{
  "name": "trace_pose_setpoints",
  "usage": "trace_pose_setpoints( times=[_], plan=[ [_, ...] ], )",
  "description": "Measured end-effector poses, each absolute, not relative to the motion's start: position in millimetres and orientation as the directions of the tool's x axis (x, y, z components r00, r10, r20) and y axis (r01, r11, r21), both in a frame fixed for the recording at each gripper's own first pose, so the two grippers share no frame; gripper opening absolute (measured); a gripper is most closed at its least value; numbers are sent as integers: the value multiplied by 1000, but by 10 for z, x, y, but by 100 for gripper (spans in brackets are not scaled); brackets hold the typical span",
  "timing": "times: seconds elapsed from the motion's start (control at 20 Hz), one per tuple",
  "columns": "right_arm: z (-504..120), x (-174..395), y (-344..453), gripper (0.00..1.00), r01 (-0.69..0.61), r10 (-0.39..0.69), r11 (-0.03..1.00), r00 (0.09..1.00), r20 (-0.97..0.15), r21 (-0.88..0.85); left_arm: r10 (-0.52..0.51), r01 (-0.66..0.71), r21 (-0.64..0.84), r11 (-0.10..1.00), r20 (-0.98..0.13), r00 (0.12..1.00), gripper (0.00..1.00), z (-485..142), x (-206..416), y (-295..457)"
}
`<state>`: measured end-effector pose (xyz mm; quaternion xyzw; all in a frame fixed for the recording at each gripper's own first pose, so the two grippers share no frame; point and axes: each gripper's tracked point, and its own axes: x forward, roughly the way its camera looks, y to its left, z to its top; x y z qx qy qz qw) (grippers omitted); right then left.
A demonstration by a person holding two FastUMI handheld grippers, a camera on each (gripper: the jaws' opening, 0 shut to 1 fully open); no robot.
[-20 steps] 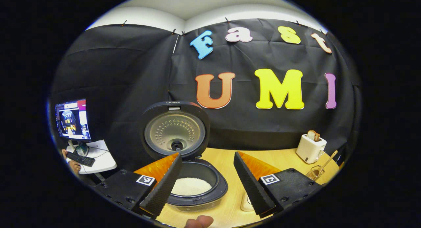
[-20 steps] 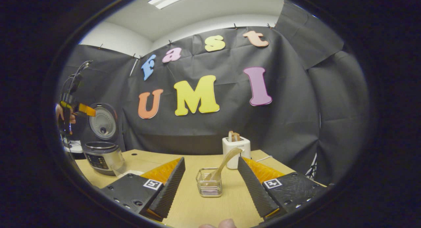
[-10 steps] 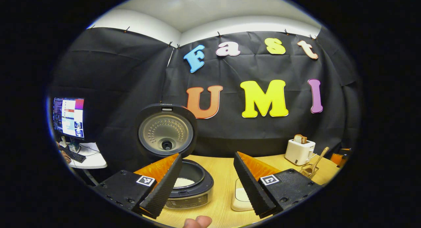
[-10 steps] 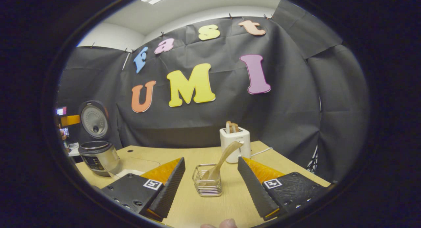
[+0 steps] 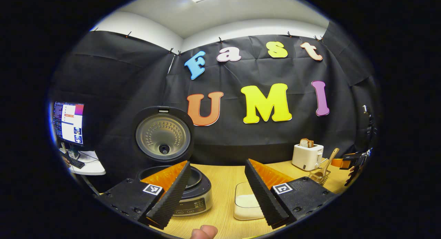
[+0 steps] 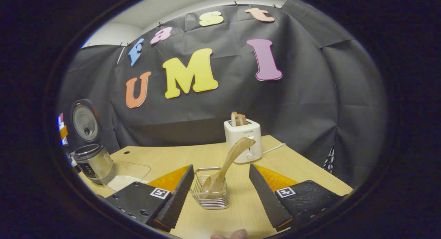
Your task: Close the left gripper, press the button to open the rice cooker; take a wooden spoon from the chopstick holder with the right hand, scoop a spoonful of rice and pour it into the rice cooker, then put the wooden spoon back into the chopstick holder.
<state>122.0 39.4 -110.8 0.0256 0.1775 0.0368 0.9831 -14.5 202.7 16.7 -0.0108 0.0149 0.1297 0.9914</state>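
Spoon handle rises tilted from the wire chopstick holder (image 6: 210, 192), the wooden spoon (image 6: 225, 166) standing just ahead of the right gripper (image 6: 220, 197), between its spread fingers; rice cooker (image 5: 172, 170) sits lid-up before the left gripper (image 5: 215, 194), fingers likewise apart, beside a rice container (image 5: 246, 206).

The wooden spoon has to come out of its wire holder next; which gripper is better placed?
Right gripper: open, the wooden spoon in its holder straight ahead between its fingers. The left faces the rice cooker.
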Motion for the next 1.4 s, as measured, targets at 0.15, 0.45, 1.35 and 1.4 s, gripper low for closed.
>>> trace_pose_setpoints(
  times=[0.15,0.45,1.35,1.4],
  plan=[
    [-1205,1397,363,96,-47,71,996,926,-370,72,232,-233,-20,972,-49,971,100,91,-175,1942],
    [-1358,1672,363,92,-29,70,994,910,-408,108,244,-243,24,970,-55,968,100,29,-213,1980],
    [-1465,1994,526,14,-31,104,985,892,-439,171,255,-256,7,967,-90,963,100,-59,-242,2147],
    [-1437,1990,572,6,-32,100,986,896,-433,161,253,-254,5,967,-90,963,100,-54,-239,2146]
  ],
)
